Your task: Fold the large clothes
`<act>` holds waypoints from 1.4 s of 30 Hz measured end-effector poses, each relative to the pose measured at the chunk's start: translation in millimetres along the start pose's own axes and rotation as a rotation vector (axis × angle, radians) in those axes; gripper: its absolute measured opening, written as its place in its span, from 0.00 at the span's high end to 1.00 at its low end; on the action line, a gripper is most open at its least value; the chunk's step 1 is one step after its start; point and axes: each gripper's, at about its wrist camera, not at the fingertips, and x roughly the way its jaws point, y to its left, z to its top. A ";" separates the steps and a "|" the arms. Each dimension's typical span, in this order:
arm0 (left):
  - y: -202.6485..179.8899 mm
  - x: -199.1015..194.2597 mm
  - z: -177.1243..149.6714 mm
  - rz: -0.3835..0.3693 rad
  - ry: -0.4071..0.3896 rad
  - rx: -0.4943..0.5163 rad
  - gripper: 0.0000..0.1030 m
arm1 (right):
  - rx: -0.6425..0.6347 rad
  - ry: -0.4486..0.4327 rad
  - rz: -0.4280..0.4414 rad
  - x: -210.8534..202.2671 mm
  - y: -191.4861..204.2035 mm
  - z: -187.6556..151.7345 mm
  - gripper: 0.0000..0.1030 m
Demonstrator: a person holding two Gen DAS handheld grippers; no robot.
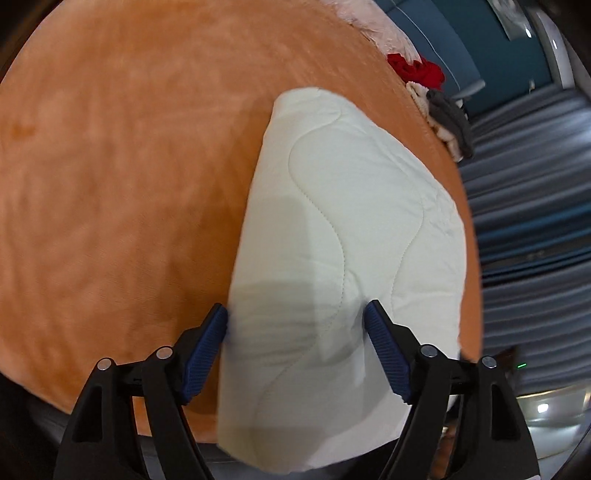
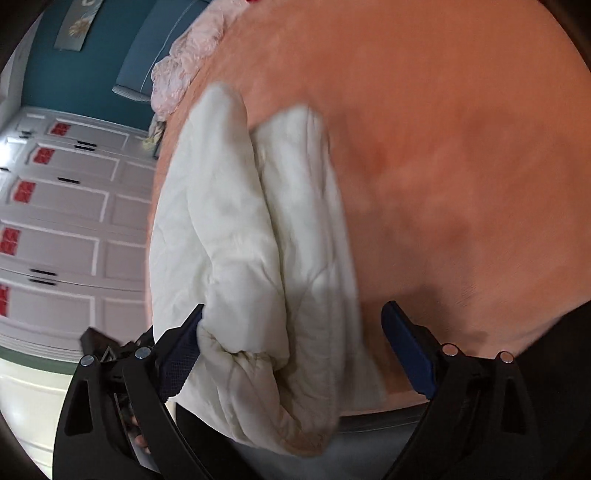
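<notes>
Both fisheye views are evenly bright, bent and dark-vignetted at the rims. Motion blur smears the white quilted padded garment (image 2: pixel 236 229) ahead of the right claw (image 2: pixel 295 350); soft grey shadows fall between the left claw (image 1: pixel 295 354) fingers

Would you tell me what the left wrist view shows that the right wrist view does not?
Only the left wrist view shows the red cloth, a grey garment at the bed's far edge, and grey curtains. Only the right wrist view shows the white cupboard doors and the quilt's bunched folded layers. Both show the white quilt on the orange bedspread, lying between open jaws, and the pink fabric.
</notes>
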 end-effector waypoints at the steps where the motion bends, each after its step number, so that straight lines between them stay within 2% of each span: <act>1: 0.5 2.1 0.9 -0.007 0.004 -0.006 0.22 | 0.011 0.004 0.015 4.4 -1.1 -0.8 0.10; 5: -0.7 17.6 5.9 -0.037 0.035 -0.024 0.12 | 0.071 0.011 0.099 21.7 -6.9 2.2 0.06; 6: -1.9 21.4 6.9 -0.039 0.041 -0.024 0.08 | 0.070 0.005 0.101 25.3 -6.4 4.4 0.06; 9: -10.6 31.6 11.8 -0.030 0.048 -0.006 0.08 | 0.038 0.001 0.076 30.7 2.0 9.1 0.07; 11: -21.4 31.5 13.7 -0.003 0.040 0.022 0.10 | -0.024 -0.020 0.042 26.5 15.5 11.1 0.23; 13: -39.1 23.4 12.1 0.041 0.003 0.086 0.21 | -0.135 -0.053 -0.013 16.3 37.7 9.2 0.51; 16: -61.5 6.4 6.8 0.094 -0.053 0.199 0.32 | -0.259 -0.114 -0.078 -5.9 71.9 5.1 0.62; 21: -106.6 -37.0 1.9 0.127 -0.186 0.350 0.38 | -0.423 -0.249 -0.119 -46.1 129.9 -4.5 0.66; 26: -155.5 -100.0 -4.5 0.116 -0.364 0.490 0.40 | -0.536 -0.373 -0.088 -94.1 176.0 -14.3 0.68; 33: -195.7 -178.3 -6.3 0.052 -0.541 0.559 0.40 | -0.640 -0.494 -0.019 -148.7 227.9 -18.6 0.68; 42: -232.5 -249.5 -4.1 -0.022 -0.730 0.640 0.40 | -0.783 -0.635 0.020 -203.8 294.6 -33.3 0.68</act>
